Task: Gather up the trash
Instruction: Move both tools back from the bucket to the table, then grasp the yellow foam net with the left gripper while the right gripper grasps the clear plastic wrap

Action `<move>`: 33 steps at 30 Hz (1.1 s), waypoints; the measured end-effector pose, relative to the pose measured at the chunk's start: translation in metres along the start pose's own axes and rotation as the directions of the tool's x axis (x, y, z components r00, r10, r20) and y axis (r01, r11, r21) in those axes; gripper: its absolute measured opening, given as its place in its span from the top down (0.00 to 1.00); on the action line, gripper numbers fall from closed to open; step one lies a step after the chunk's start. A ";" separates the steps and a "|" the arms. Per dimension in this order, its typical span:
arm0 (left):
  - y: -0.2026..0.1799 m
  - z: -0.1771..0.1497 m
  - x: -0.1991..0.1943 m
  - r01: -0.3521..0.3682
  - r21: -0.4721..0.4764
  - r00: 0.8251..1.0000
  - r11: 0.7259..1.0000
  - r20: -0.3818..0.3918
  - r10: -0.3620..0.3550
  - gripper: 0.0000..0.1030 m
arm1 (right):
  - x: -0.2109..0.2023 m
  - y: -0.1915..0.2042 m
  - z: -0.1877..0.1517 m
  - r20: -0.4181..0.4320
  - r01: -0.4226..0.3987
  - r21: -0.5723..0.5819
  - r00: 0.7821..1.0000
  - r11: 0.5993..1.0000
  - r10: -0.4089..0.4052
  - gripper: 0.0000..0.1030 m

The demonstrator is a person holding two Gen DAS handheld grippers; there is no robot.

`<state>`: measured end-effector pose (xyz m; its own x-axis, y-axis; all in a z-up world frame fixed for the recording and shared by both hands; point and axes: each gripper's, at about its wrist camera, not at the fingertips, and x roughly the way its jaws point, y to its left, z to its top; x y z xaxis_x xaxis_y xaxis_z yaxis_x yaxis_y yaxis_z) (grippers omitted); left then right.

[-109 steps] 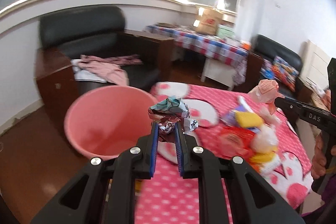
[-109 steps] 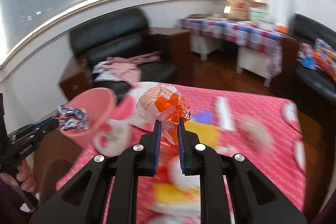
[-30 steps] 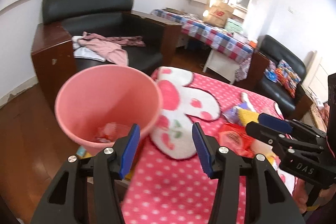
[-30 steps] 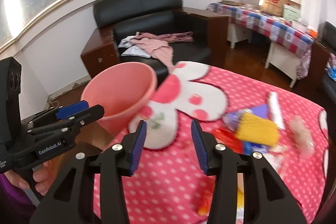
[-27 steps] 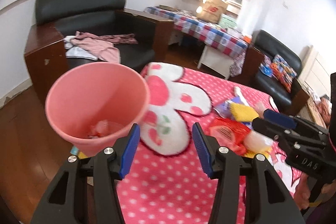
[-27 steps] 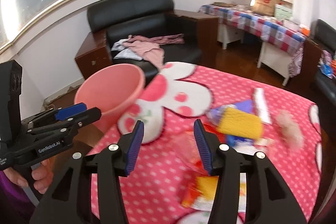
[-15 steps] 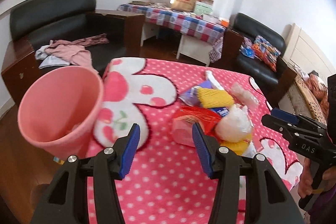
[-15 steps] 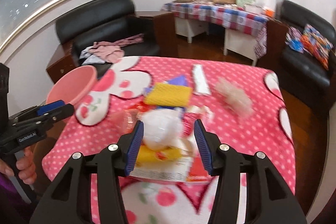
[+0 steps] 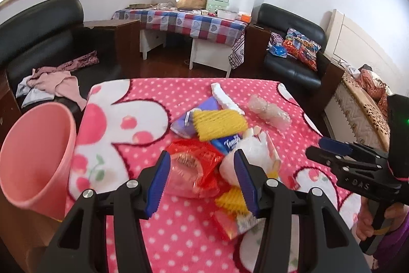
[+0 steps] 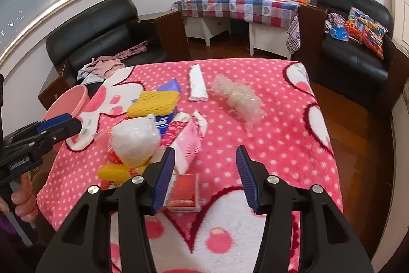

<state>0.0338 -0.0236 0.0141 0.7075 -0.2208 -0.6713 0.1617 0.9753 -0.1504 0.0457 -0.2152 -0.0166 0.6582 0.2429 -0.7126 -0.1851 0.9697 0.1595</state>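
We hold both grippers above a table (image 10: 281, 134) covered in a pink polka-dot blanket, jaws of the left gripper (image 9: 202, 179) and right gripper (image 10: 204, 177) parted and empty. The trash sits heaped toward the table's left-centre: a red wrapper (image 9: 196, 165), a white crumpled bag (image 10: 135, 140), a yellow mesh sleeve (image 10: 153, 104), a pink packet (image 10: 186, 142) and a small red box (image 10: 182, 189) nearest us. Farther back lie a white foam strip (image 10: 196, 83) and a wad of clear plastic wrap (image 10: 240, 99), apart from the heap. The blanket's right half and near edge lie open, with bare wooden floor (image 10: 363, 145) beyond the right edge. The pink bucket (image 9: 35, 160) stands off the table's left edge, mouth tilted toward us; its contents cannot be made out.
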 end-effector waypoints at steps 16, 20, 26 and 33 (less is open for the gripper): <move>0.002 0.031 0.089 0.055 -0.077 0.992 0.996 -0.106 -0.063 0.52 | 0.024 -0.026 0.006 -0.034 0.027 0.040 0.999 0.999 -0.026 0.51; 0.004 0.031 0.107 0.058 -0.095 0.986 0.994 -0.149 -0.072 0.56 | 0.031 -0.032 0.011 -0.036 0.035 0.043 0.999 0.998 -0.033 0.51; 0.009 0.030 0.115 0.067 -0.115 0.983 0.991 -0.162 -0.085 0.89 | 0.042 -0.046 0.021 -0.046 0.025 0.074 0.999 0.997 -0.022 0.51; 0.013 0.031 0.094 0.087 -0.140 0.989 0.986 -0.110 -0.102 0.93 | 0.060 -0.054 0.034 -0.065 0.013 0.091 0.998 0.996 -0.007 0.51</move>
<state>0.1239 -0.0323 -0.0287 0.6070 -0.3180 -0.7283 0.1243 0.9432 -0.3082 0.1197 -0.2521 -0.0449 0.6102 0.2343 -0.7568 -0.1094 0.9711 0.2123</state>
